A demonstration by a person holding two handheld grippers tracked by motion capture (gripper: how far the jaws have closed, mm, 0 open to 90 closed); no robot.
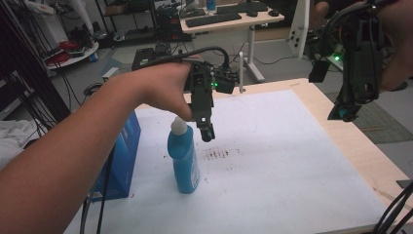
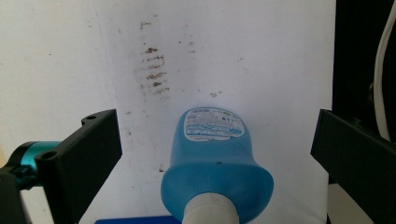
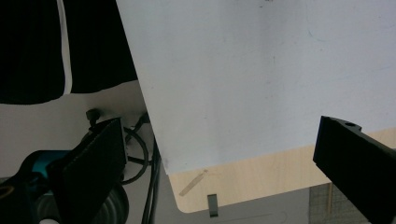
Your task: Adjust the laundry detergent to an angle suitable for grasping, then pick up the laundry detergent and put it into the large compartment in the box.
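The room behind is a cluttered workshop: a desk (image 1: 221,22) carrying keyboards, dark racks, and cables across the grey floor (image 1: 277,53). Nearer stands the pale wooden bench (image 1: 363,156), most of it covered by a white sheet (image 1: 277,165) marked with a patch of brown smudges (image 1: 221,154). A blue box (image 1: 119,156) stands at the sheet's left edge. Just beside it a blue bottle (image 1: 184,161) with a white cap stands upright on the sheet. The left tool (image 1: 207,132) hangs directly above the bottle, jaws spread wide and holding nothing. The right tool (image 1: 343,113) is raised over the bench's right edge, jaws likewise wide apart and empty.
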